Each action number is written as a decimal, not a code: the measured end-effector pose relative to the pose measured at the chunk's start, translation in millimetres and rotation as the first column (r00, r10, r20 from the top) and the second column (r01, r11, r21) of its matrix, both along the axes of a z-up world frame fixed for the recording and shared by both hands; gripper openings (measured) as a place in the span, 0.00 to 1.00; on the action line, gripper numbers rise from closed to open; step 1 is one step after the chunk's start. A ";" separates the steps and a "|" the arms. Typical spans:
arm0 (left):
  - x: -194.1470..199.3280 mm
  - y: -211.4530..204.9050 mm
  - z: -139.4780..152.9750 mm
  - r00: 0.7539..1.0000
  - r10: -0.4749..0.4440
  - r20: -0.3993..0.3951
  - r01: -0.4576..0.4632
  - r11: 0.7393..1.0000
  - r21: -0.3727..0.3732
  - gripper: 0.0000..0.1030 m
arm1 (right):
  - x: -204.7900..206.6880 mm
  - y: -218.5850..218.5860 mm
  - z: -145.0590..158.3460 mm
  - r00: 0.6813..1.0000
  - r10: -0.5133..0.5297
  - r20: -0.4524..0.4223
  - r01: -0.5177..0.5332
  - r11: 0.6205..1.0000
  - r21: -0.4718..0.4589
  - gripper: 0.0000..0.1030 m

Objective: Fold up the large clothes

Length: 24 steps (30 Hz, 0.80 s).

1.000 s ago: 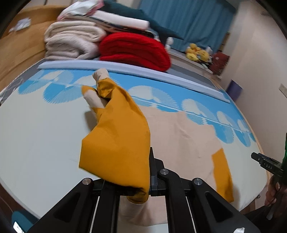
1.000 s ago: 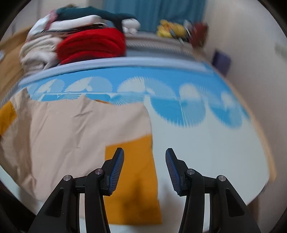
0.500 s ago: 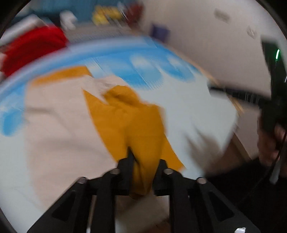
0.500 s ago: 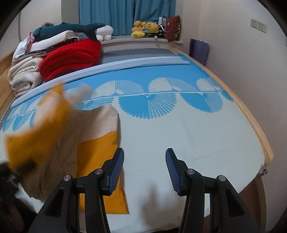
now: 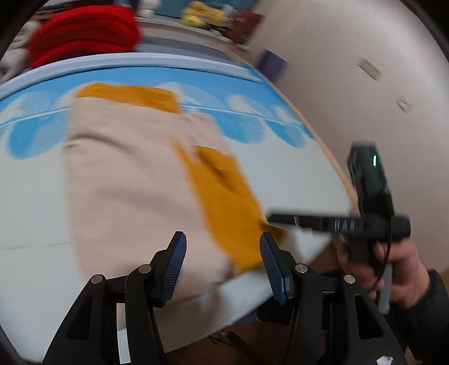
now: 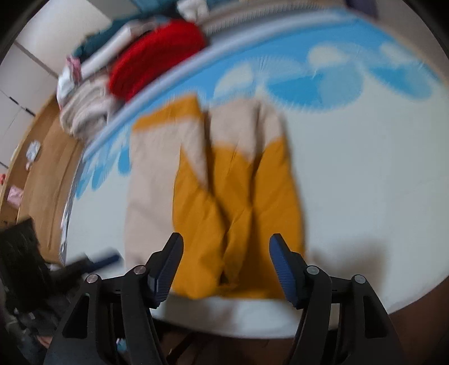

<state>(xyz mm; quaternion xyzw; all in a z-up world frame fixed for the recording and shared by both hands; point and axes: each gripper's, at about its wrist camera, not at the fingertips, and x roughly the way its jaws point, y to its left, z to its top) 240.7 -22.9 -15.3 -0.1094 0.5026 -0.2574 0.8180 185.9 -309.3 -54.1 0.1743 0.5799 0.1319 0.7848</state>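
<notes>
Both claws open, garment lying on the bed

Your left claw (image 5: 221,264) and right claw (image 6: 226,268) are widening, gripping nothing; the beige-and-mustard garment (image 6: 224,179) lies flat near the bed (image 6: 378,196) edge, sleeves folded inward, ready for the next fold.

We see a beige garment (image 5: 126,179) with mustard-yellow panels spread on a bed (image 5: 33,213) whose pale sheet carries a band of bright blue with white fan-shaped motifs. Behind it, a red knitted blanket (image 5: 84,31) sits beside cream folded blankets (image 6: 84,112). The left claw (image 5: 223,262) and the right claw (image 6: 226,266) are black with ribbed dark-blue pads (image 5: 174,269). Blurred yellow soft toys (image 5: 202,15) show against a blue curtain; the wall (image 5: 350,106) is off-white, the floor (image 6: 42,168) light brown wood.
</notes>
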 end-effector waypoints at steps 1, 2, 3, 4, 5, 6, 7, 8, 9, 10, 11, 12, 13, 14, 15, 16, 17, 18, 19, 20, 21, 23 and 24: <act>1.0 7.9 -1.0 0.999 0.034 -0.003 -0.034 0.999 0.021 0.47 | 1.4 7.1 -12.2 0.999 0.007 -0.049 -0.008 1.000 -0.015 0.63; 2.9 17.8 -3.4 0.996 0.087 -0.009 -0.086 0.995 0.052 0.47 | 2.4 12.7 -23.3 0.996 0.008 -0.092 -0.010 1.000 -0.029 0.63; 4.5 26.1 -6.3 0.992 0.128 -0.018 -0.126 0.989 0.076 0.47 | 2.5 15.6 -31.6 0.993 0.004 -0.121 -0.008 0.999 -0.035 0.63; 2.6 34.5 -10.7 0.987 0.160 -0.030 -0.156 0.983 0.097 0.47 | 3.5 17.4 -36.9 0.991 -0.002 -0.137 -0.003 0.999 -0.034 0.63; 4.4 41.0 -13.6 0.981 0.188 -0.043 -0.182 0.977 0.113 0.47 | 4.3 19.3 -41.1 0.989 -0.008 -0.148 0.003 0.999 -0.035 0.62; 6.6 49.0 -17.6 0.972 0.228 -0.063 -0.218 0.967 0.128 0.47 | 5.1 20.4 -40.4 0.990 -0.009 -0.139 0.005 0.999 -0.033 0.47; 6.6 57.5 -21.5 0.965 0.250 -0.080 -0.238 0.962 0.133 0.47 | 5.4 21.8 -36.0 0.994 -0.007 -0.110 0.005 1.000 -0.019 0.28; 7.8 62.6 -24.6 0.958 0.269 -0.097 -0.255 0.957 0.136 0.47 | 4.9 22.7 -26.1 0.998 -0.002 -0.055 0.002 1.000 0.001 0.10; 8.5 66.4 -27.3 0.954 0.281 -0.107 -0.266 0.954 0.136 0.47 | 2.1 25.3 -9.7 1.000 0.015 0.024 -0.015 1.000 0.012 0.09; 8.5 70.0 -28.7 0.950 0.290 -0.114 -0.275 0.952 0.133 0.47 | -3.6 28.2 9.0 0.992 0.040 0.119 -0.043 0.999 0.025 0.08; 7.6 72.2 -28.6 0.950 0.291 -0.116 -0.276 0.952 0.131 0.47 | -11.4 28.8 29.6 0.975 0.061 0.214 -0.071 0.997 0.041 0.08; 7.7 71.4 -29.4 0.951 0.285 -0.115 -0.270 0.954 0.131 0.47 | -17.9 29.0 44.3 0.958 0.072 0.277 -0.089 0.995 0.047 0.08; 11.3 68.8 -31.1 0.954 0.279 -0.114 -0.264 0.956 0.131 0.47 | -29.8 25.1 62.3 0.930 0.083 0.359 -0.103 0.994 0.037 0.07; 12.2 65.7 -30.6 0.957 0.267 -0.113 -0.252 0.959 0.129 0.47 | -37.5 19.4 67.8 0.920 0.075 0.386 -0.092 0.995 0.024 0.07; 13.3 63.0 -30.0 0.961 0.254 -0.113 -0.239 0.963 0.126 0.47 | -40.5 13.6 68.7 0.920 0.061 0.386 -0.072 0.997 0.013 0.07; 14.6 59.8 -29.9 0.963 0.241 -0.118 -0.226 0.966 0.126 0.47 | -43.3 0.9 60.7 0.935 0.031 0.354 -0.024 0.999 -0.024 0.07; 12.3 60.4 -30.6 0.965 0.228 -0.126 -0.212 0.969 0.128 0.47 | -42.5 -7.8 48.7 0.952 0.013 0.305 0.009 0.997 -0.071 0.07; 14.4 54.3 -37.0 0.968 0.205 -0.148 -0.184 0.973 0.142 0.47 | -40.1 -13.3 37.9 0.966 -0.001 0.258 0.029 0.994 -0.104 0.07; 16.1 48.7 -45.3 0.968 0.185 -0.171 -0.158 0.974 0.161 0.47 | -35.6 -24.7 11.7 0.988 -0.036 0.152 0.059 0.987 -0.146 0.07; 17.9 42.5 -57.0 0.964 0.165 -0.208 -0.124 0.973 0.194 0.47 | -32.0 -28.2 -1.4 0.994 -0.052 0.096 0.067 0.984 -0.162 0.07; 19.5 36.0 -71.4 0.956 0.150 -0.252 -0.088 0.967 0.240 0.47 | -28.9 -32.4 -20.4 0.998 -0.061 0.024 0.065 0.980 -0.186 0.07; 18.9 28.0 -90.0 0.942 0.129 -0.309 -0.034 0.955 0.295 0.50 | -26.2 -33.0 -44.3 0.998 -0.051 -0.037 0.042 0.973 -0.227 0.07; 18.5 25.1 -95.9 0.936 0.120 -0.332 -0.011 0.950 0.312 0.50 | -24.7 -30.1 -51.9 0.998 -0.035 -0.053 0.021 0.969 -0.246 0.07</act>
